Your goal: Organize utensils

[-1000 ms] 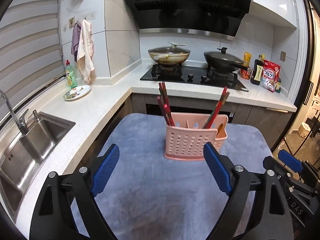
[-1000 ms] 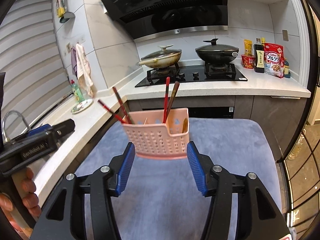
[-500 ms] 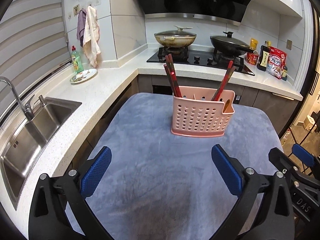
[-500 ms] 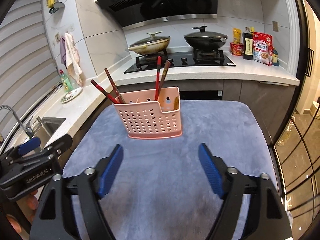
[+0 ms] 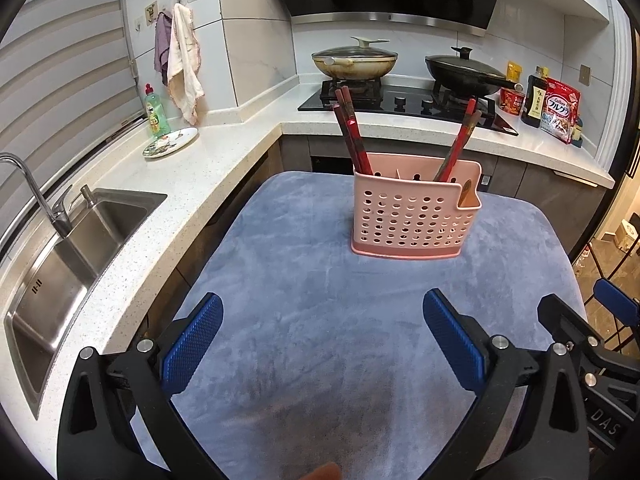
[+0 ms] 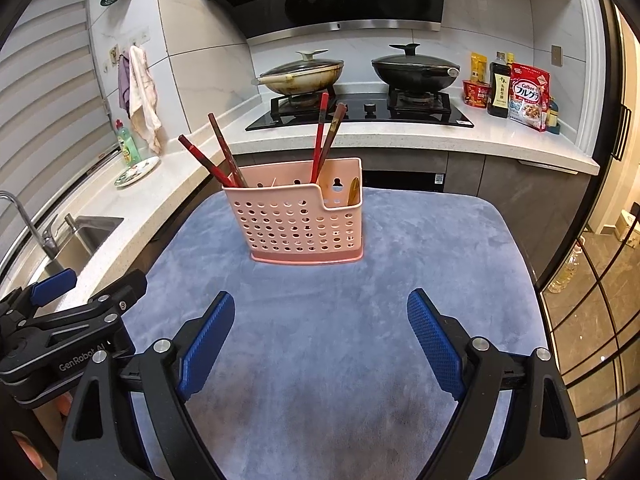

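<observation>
A pink perforated utensil holder (image 5: 412, 216) stands upright on a blue-grey cloth-covered table (image 5: 320, 320); it also shows in the right wrist view (image 6: 302, 220). Red and brown chopsticks (image 5: 352, 136) lean in its left compartment, another pair (image 5: 460, 144) in the middle, and a wooden handle (image 5: 465, 196) pokes from the right slot. My left gripper (image 5: 322, 344) is open and empty, well short of the holder. My right gripper (image 6: 320, 338) is open and empty, also short of it.
A steel sink (image 5: 60, 276) and faucet lie to the left in a white counter (image 5: 192, 168). Two lidded pans (image 5: 354, 58) sit on the hob behind. Bottles and a cereal bag (image 5: 558, 114) stand at the back right. The left gripper's body (image 6: 60, 328) shows at the right view's left edge.
Both grippers have drawn back from the holder and opened wider. The holder, earlier between the right gripper's fingers, now stands free on the cloth.
</observation>
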The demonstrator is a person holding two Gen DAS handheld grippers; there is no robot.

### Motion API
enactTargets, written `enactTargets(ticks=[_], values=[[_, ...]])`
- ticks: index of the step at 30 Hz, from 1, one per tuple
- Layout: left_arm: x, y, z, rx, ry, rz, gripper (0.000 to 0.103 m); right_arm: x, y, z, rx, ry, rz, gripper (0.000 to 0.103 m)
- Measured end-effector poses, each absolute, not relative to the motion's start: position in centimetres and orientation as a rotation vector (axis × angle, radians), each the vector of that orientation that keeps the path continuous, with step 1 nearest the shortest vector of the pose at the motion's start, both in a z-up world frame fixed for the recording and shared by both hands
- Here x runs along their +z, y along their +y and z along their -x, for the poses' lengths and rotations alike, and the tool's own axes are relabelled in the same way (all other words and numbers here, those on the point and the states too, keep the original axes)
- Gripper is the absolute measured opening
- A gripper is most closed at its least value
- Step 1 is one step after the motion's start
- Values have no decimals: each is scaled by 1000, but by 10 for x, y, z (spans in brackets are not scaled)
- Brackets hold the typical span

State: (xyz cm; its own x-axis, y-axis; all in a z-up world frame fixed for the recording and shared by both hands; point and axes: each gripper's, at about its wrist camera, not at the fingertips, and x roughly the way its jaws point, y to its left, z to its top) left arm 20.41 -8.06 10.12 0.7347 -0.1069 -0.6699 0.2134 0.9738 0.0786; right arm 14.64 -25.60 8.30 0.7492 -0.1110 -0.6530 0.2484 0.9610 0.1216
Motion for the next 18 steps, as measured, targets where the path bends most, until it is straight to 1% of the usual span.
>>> enactTargets(ticks=[3, 4, 18], values=[[100, -81, -203, -177, 726, -157, 96, 84, -256, -147, -199, 694, -201, 91], [101, -81, -203, -178, 726, -158, 96, 84, -256, -147, -194, 693, -204, 97], [101, -82, -205, -173, 724, -171, 96, 84, -255, -151, -198, 704, -191, 97]])
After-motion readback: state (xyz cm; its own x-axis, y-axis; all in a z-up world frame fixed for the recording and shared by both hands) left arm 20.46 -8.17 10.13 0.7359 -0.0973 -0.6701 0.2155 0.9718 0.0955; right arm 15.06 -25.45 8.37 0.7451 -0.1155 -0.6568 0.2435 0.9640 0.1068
